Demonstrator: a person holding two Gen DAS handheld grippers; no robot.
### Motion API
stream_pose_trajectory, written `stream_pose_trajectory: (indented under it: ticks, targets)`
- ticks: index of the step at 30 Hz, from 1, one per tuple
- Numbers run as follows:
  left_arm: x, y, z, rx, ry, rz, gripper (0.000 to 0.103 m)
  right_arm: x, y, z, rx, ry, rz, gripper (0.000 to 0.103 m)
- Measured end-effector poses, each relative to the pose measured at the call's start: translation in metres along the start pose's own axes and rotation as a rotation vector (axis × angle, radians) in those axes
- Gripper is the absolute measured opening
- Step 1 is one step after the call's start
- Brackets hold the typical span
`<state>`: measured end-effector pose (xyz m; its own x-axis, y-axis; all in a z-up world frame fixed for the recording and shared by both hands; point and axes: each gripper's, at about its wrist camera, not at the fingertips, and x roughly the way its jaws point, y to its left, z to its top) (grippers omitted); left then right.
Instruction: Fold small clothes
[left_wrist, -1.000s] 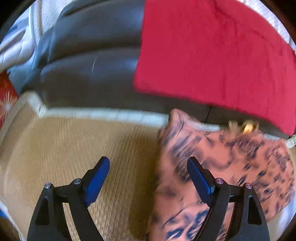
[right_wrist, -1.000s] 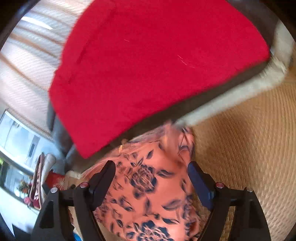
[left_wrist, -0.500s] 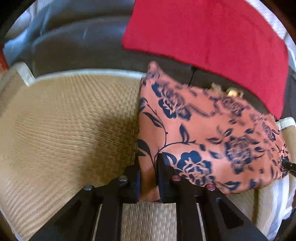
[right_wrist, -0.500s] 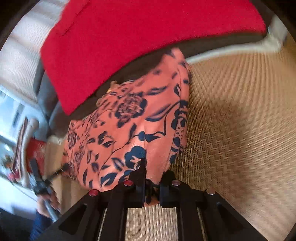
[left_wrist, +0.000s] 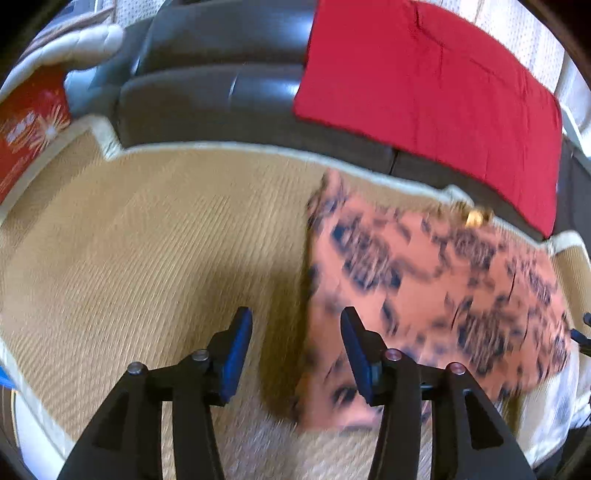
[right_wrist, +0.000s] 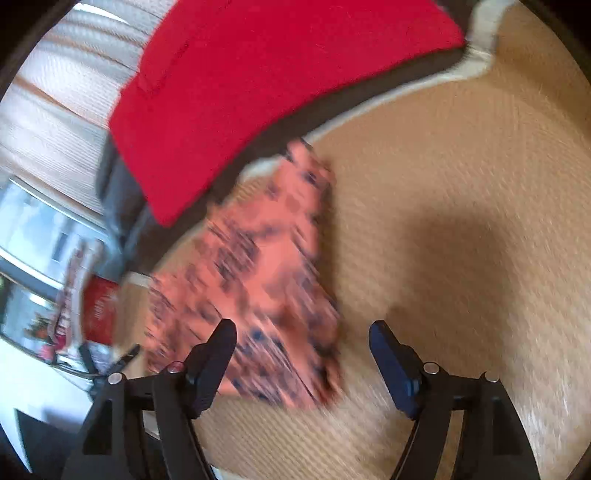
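Note:
A folded orange-pink garment (left_wrist: 424, 288) with dark blue flowers lies on the woven straw mat (left_wrist: 129, 258), blurred by motion. My left gripper (left_wrist: 297, 347) hovers over the garment's near left edge. Its jaws are opening and the blue pads press on nothing: the right finger is above the cloth, the left above bare mat. In the right wrist view the same garment (right_wrist: 251, 277) lies centre left. My right gripper (right_wrist: 306, 354) stands wide over its near right corner, jaws opening, and the cloth below is not pinched.
A red cloth (left_wrist: 443, 85) hangs over the dark sofa back (left_wrist: 207, 92) behind the mat. A red printed box (left_wrist: 29, 125) stands at the far left. The mat has a pale border (right_wrist: 388, 96). A bright window area (right_wrist: 33, 229) shows left in the right wrist view.
Half a second ago both grippers were shut on the garment's near edge. Both have let go, spread their fingers and drawn away, and the garment lies on the mat.

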<state>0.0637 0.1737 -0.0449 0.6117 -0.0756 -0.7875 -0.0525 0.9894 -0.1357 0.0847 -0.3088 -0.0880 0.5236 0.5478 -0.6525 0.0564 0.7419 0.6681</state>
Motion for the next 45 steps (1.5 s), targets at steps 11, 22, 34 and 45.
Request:
stream_pose_trajectory:
  ticks: [11, 22, 34, 45]
  targets:
    - [0.077, -0.053, 0.018, 0.13, 0.063, 0.091, 0.052, 0.116, 0.033, 0.102, -0.049, 0.118, -0.092, 0.014]
    - [0.075, -0.04, 0.006, 0.13, 0.068, 0.109, 0.057, 0.035, 0.007, 0.042, 0.127, -0.156, -0.102, 0.061]
    - [0.082, -0.039, 0.01, 0.131, 0.074, 0.117, 0.063, 0.062, -0.012, -0.097, 0.596, -0.177, 0.272, 0.063]
    - [0.083, -0.039, 0.009, 0.146, 0.063, 0.126, 0.066, 0.024, 0.011, -0.054, 0.227, -0.288, -0.133, 0.009]
